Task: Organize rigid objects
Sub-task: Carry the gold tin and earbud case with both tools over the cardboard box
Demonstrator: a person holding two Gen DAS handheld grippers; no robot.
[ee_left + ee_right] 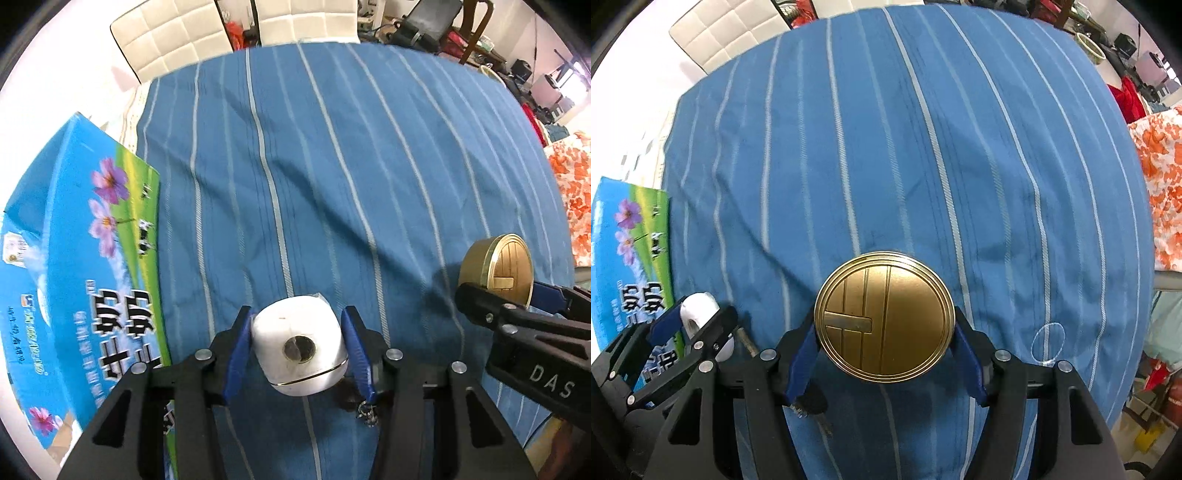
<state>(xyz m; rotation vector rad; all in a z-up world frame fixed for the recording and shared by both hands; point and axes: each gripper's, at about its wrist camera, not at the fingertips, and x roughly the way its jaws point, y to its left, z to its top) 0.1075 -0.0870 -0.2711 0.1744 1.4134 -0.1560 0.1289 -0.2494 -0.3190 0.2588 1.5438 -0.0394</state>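
My left gripper (297, 325) is shut on a white rounded case (299, 350) with a round metal disc on its face, held above the blue striped cloth (332, 166). My right gripper (884, 325) is shut on a round gold tin (884, 317) with a line pattern on its lid. In the left wrist view the gold tin (496, 267) and the right gripper (498, 291) show at the right. In the right wrist view the left gripper (698, 317) with the white case (696, 308) shows at the lower left.
A blue milk carton box (74, 258) with flowers lies at the table's left edge. A key (812, 402) lies on the cloth under the grippers. White chairs (177, 37) stand beyond the far edge. Orange floral fabric (1160, 184) is at the right.
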